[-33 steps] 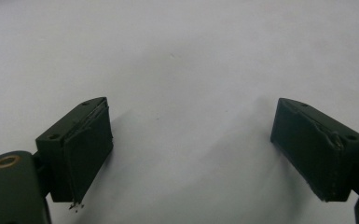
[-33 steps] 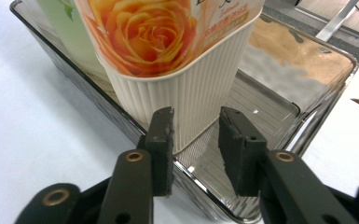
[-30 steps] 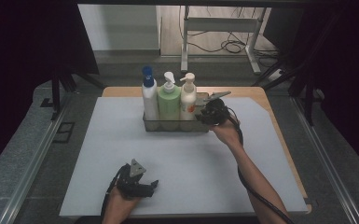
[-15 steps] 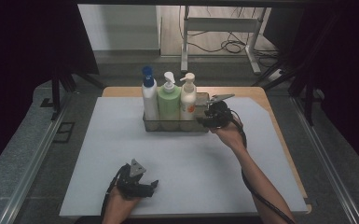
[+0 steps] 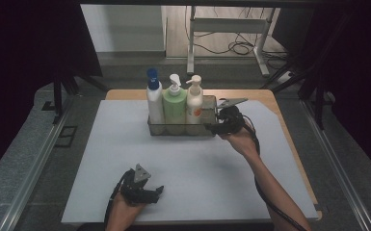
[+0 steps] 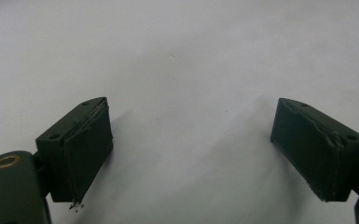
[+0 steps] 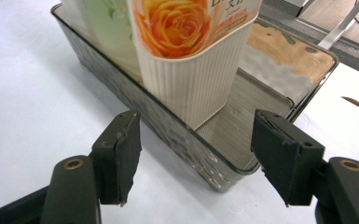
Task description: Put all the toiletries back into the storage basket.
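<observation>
While crosswise, tray (image 5: 183, 129) beside right tool (image 5: 216, 126).

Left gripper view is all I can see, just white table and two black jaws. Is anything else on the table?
Observer: Yes, a clear tray stands at the far side of the white mat.
Operator: What's inside?
Observer: Three pump bottles: a white bottle with a blue cap, a green bottle and a cream bottle with an orange rose.
Operator: Where's my other gripper?
Observer: The right gripper is at the tray's right end; its jaws have just been opening, the tray's corner between them, untouched.
</observation>
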### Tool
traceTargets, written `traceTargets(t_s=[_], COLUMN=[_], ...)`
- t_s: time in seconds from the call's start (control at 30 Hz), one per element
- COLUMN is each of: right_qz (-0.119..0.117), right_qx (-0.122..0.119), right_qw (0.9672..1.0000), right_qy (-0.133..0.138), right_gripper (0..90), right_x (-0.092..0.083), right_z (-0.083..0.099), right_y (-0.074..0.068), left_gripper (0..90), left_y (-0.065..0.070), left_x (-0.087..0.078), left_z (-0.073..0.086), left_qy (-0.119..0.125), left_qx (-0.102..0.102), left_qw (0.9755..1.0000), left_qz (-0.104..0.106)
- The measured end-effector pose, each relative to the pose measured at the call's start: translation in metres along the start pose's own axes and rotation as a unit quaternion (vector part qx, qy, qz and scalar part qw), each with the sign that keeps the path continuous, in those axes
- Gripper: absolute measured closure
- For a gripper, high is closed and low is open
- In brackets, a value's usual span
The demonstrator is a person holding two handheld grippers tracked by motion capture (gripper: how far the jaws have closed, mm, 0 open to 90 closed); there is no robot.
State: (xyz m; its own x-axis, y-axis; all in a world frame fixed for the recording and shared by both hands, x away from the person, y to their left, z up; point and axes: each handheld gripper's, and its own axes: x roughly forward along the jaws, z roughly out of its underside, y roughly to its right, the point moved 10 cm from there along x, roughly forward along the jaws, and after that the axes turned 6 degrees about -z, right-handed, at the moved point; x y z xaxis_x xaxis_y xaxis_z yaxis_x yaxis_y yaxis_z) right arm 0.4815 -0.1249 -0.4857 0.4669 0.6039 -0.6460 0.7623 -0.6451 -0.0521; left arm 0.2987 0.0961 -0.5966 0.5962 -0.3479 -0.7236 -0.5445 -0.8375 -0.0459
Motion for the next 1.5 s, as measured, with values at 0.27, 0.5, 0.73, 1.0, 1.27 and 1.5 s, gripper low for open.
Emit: traceTargets(t_s=[0.27, 0.5, 0.73, 1.0, 1.27, 1.5], right_qz=[-0.002, 0.001, -0.003, -0.011, -0.015, -0.014], right_qx=[-0.011, -0.018, -0.024, -0.036, -0.047, -0.045], right_qw=[0.9999, 0.9998, 0.9995, 0.999, 0.9984, 0.9986], right_qy=[-0.004, -0.01, -0.02, -0.024, -0.028, -0.025], right_gripper=[24.1, 16.0, 13.7, 11.1, 6.4, 3.9], right_x=[-0.008, -0.01, -0.013, -0.017, -0.024, -0.031], right_z=[0.004, 0.01, 0.019, 0.027, 0.034, 0.042], right_y=[-0.005, -0.008, -0.011, -0.017, -0.023, -0.026], left_gripper=[12.0, 12.0, 12.0, 12.0, 12.0, 12.0], left_y=[0.0, 0.0, 0.0, 0.0, 0.0, 0.0], left_x=[0.0, 0.0, 0.0, 0.0, 0.0, 0.0], left_z=[0.0, 0.0, 0.0, 0.0, 0.0, 0.0], left_qy=[0.001, 0.001, 0.0, 0.0, 0.0, 0.0], left_qx=[0.0, 0.0, 0.0, 0.0, 0.0, 0.0], left_qw=[1.0, 1.0, 1.0, 1.0, 1.0, 1.0], left_qz=[0.0, 0.0, 0.0, 0.0, 0.0, 0.0])
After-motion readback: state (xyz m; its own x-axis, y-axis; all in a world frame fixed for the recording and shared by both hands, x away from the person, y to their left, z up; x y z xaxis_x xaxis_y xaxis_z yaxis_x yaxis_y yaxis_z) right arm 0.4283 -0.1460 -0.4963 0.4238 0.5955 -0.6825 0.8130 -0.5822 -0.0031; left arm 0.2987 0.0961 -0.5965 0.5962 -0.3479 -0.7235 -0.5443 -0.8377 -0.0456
